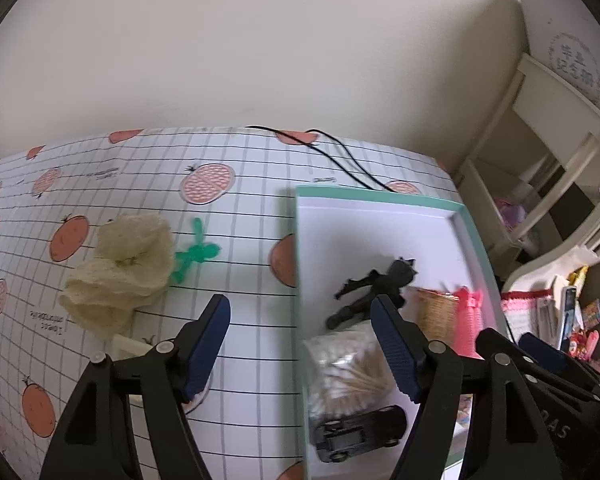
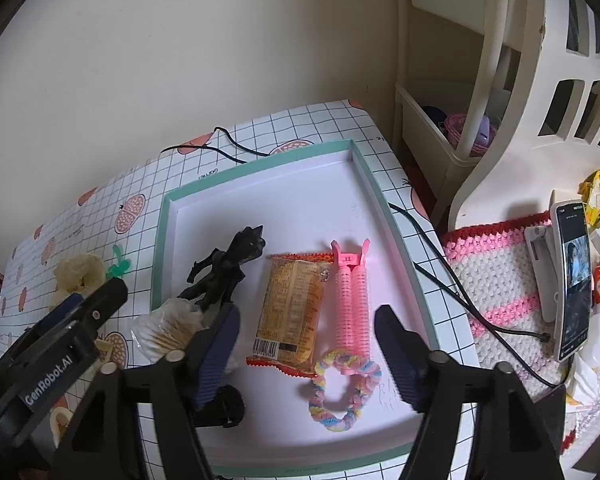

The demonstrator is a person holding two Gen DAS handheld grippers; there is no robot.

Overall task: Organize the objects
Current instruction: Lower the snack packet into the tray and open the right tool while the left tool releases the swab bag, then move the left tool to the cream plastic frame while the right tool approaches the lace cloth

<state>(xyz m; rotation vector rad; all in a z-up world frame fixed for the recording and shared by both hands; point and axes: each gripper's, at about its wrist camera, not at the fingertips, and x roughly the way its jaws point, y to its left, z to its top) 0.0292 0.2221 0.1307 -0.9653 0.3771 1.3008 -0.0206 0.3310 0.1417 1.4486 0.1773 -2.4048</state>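
A worktop (image 1: 240, 360) covered in a white grid cloth printed with orange fruit is seen from both wrist cameras. In the left wrist view, the left gripper (image 1: 300, 344) fills the lower centre, its blue-padded jaws spread wide and holding nothing. A crumpled pale yellow mesh cloth (image 1: 120, 268) lies at middle left, with a small green plastic figure (image 1: 194, 254) just beside it. A shallow white tray with a mint green rim (image 1: 380, 196) occupies the right half.

In the right wrist view, the right gripper (image 2: 308, 352) is seen at lower centre, jaws also wide apart and empty, above the same tray (image 2: 260, 160). Inside the tray, from left to right, are a clear bag of cotton swabs (image 2: 168, 328), a black toy figure (image 2: 228, 268), an orange snack packet (image 2: 292, 312) and a pair of pink ribbed hair rollers (image 2: 352, 300). A pastel rainbow scrunchie (image 2: 344, 392) lies below the rollers, touching them. A black toy car (image 1: 360, 432) (visible clearly only in the left view) sits at the tray's near edge. A black cable (image 2: 228, 152) trails across the worktop behind the tray.
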